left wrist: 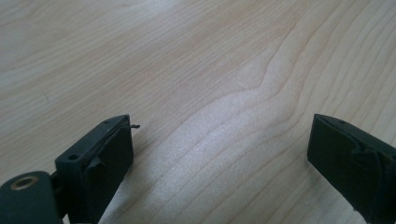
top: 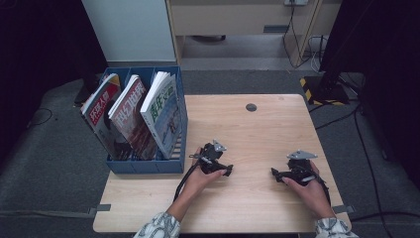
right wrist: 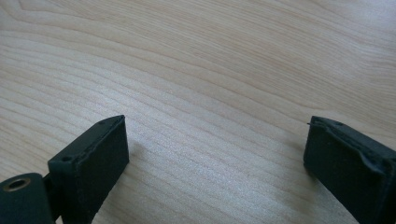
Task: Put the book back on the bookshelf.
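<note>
The right gripper [right wrist: 217, 149] has its jaws wide apart, low over the bare wooden bench [right wrist: 210, 60].

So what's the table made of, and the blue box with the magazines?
The table looks like pale wood or a wood-look laminate, matt, with wavy grain lines. The blue box seems to be plastic or coated card; its smooth, even colour leaves that open. The magazines have glossy paper covers.
</note>
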Demonstrator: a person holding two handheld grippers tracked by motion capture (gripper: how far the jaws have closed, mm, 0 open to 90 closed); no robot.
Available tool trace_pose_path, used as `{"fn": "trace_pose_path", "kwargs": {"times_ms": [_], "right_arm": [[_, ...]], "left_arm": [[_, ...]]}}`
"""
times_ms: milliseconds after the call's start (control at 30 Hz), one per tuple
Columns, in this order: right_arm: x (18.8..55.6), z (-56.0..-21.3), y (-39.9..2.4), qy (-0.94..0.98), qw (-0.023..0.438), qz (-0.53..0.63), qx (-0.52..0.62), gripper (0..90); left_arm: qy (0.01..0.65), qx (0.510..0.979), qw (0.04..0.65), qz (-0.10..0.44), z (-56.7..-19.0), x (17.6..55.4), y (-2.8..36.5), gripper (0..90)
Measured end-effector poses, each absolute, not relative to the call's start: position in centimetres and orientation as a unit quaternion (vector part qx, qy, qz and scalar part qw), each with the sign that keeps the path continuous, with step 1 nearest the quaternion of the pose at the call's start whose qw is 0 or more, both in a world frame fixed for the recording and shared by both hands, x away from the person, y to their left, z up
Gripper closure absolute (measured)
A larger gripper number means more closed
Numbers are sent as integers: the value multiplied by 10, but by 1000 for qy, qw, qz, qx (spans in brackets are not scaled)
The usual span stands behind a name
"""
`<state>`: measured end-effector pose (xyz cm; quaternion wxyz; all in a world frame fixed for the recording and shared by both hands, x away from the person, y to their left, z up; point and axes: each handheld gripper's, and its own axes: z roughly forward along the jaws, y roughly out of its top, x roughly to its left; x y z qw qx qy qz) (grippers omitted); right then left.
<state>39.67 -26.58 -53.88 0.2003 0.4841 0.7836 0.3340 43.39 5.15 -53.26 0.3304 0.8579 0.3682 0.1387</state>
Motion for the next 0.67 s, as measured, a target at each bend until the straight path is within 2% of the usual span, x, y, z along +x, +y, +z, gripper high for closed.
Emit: {"fn": "trace_pose_path", "kwargs": {"times_ms": [233, 667], "right_arm": [[397, -539, -266, 784, 200, 334, 484, 70], [397, -539, -265, 783, 200, 333, 485, 65]], "left_arm": [[365, 849, 352, 150, -538, 430, 54, 38], [369, 847, 352, 149, -538, 428, 57, 29]]}}
